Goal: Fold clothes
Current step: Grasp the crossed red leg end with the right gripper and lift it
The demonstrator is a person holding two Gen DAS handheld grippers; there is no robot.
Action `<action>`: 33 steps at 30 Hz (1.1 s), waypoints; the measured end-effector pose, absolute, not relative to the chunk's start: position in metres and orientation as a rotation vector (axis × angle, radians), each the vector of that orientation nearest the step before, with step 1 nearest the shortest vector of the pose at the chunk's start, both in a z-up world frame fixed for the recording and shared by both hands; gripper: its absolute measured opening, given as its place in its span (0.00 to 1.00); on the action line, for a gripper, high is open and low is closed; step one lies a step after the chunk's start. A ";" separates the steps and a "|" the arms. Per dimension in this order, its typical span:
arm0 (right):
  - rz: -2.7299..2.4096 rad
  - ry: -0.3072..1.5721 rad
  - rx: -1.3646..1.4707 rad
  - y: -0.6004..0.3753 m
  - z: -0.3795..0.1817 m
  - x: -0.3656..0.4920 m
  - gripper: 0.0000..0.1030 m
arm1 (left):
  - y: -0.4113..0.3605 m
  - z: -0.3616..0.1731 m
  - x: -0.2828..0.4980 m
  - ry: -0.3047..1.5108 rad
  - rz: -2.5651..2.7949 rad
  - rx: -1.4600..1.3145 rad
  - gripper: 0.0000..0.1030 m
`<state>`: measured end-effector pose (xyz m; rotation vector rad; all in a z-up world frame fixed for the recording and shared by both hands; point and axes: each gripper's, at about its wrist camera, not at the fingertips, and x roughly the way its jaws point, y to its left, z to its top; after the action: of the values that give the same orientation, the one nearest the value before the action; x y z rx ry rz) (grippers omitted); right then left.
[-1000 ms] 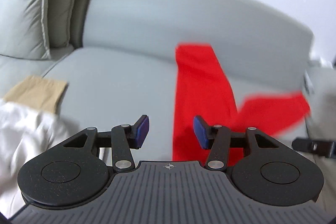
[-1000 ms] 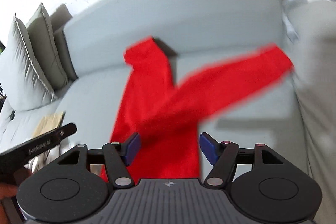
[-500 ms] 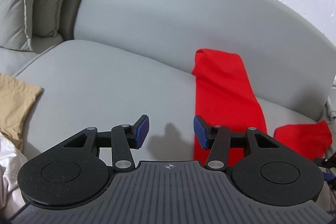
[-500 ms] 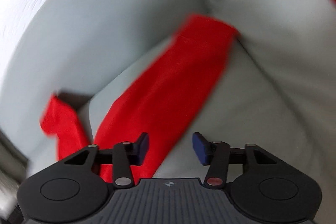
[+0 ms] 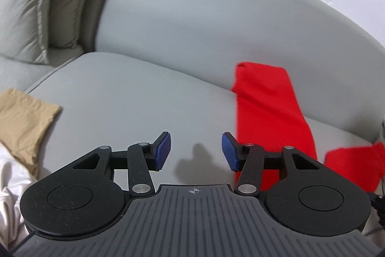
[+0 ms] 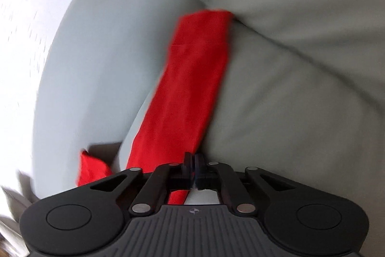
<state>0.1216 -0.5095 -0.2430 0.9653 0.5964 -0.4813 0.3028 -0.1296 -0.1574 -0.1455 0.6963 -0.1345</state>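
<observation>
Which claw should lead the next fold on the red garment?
Probably right. The right claw is shut at the edge of the red garment, apparently pinching it. The left claw hangs open over bare sofa, with the garment off to its side.

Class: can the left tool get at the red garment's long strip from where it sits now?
Probably yes. The left tool is open over bare sofa seat, and the red garment lies just beside its right finger, flat on the cushion. Nothing lies between them; a short sideways shift should reach the edge.
</observation>
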 end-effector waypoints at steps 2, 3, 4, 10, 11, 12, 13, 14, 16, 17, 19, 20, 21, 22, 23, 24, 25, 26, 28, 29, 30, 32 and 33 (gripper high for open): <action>-0.442 0.630 0.775 -0.492 -0.204 0.151 0.02 | -0.122 -0.157 0.304 0.697 -0.121 -0.170 0.52; -0.430 0.636 0.732 -0.487 -0.194 0.159 0.02 | -0.120 -0.157 0.304 0.697 -0.119 -0.179 0.52; -0.400 0.644 0.651 -0.476 -0.177 0.175 0.02 | -0.116 -0.157 0.304 0.697 -0.115 -0.189 0.52; -0.275 0.712 0.340 -0.407 -0.111 0.263 0.02 | -0.102 -0.155 0.302 0.695 -0.121 -0.230 0.52; -0.258 0.722 0.290 -0.392 -0.105 0.279 0.02 | -0.099 -0.155 0.302 0.694 -0.121 -0.234 0.52; -0.237 0.737 0.234 -0.374 -0.101 0.296 0.02 | -0.098 -0.155 0.303 0.693 -0.122 -0.237 0.52; -0.218 0.758 0.175 -0.355 -0.100 0.313 0.02 | -0.094 -0.155 0.303 0.691 -0.118 -0.246 0.52; -0.208 0.772 0.135 -0.342 -0.101 0.326 0.02 | -0.090 -0.155 0.304 0.691 -0.111 -0.258 0.52; -0.193 0.797 0.071 -0.319 -0.106 0.348 0.01 | -0.081 -0.156 0.307 0.697 -0.091 -0.284 0.52; -0.187 0.810 0.045 -0.309 -0.110 0.359 0.01 | -0.076 -0.157 0.309 0.703 -0.082 -0.303 0.52; -0.193 0.835 -0.014 -0.294 -0.122 0.379 0.01 | -0.066 -0.160 0.312 0.716 -0.070 -0.340 0.52; -0.197 0.846 -0.045 -0.287 -0.129 0.389 0.01 | -0.062 -0.161 0.313 0.721 -0.067 -0.351 0.52; -0.198 0.862 -0.065 -0.281 -0.137 0.398 0.01 | -0.060 -0.162 0.314 0.723 -0.063 -0.354 0.52; -0.201 0.876 -0.078 -0.278 -0.146 0.403 0.01 | -0.057 -0.162 0.315 0.724 -0.058 -0.354 0.52; -0.205 0.889 -0.091 -0.274 -0.155 0.409 0.01 | -0.055 -0.162 0.315 0.724 -0.055 -0.354 0.52; -0.206 0.895 -0.096 -0.270 -0.157 0.421 0.01 | -0.053 -0.163 0.316 0.725 -0.052 -0.356 0.52; -0.208 0.902 -0.102 -0.267 -0.160 0.429 0.01 | -0.052 -0.163 0.316 0.725 -0.050 -0.358 0.52; -0.210 0.910 -0.109 -0.263 -0.165 0.436 0.01 | -0.051 -0.163 0.317 0.728 -0.050 -0.359 0.52; -0.188 0.947 -0.068 -0.259 -0.180 0.442 0.03 | -0.052 -0.164 0.317 0.734 -0.052 -0.352 0.52; -0.178 0.963 -0.041 -0.259 -0.185 0.444 0.05 | -0.052 -0.165 0.318 0.737 -0.053 -0.347 0.52; -0.170 0.978 -0.013 -0.259 -0.188 0.445 0.17 | -0.053 -0.166 0.318 0.740 -0.054 -0.343 0.52; -0.131 0.980 0.042 -0.260 -0.187 0.443 0.41 | -0.052 -0.166 0.318 0.742 -0.056 -0.342 0.52; -0.116 0.960 0.050 -0.260 -0.180 0.439 0.45 | -0.053 -0.166 0.318 0.742 -0.055 -0.340 0.52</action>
<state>0.4391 -0.2602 -0.1804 0.0501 0.9603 -0.1163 0.3182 -0.0525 -0.1657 -0.3405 0.7419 -0.0551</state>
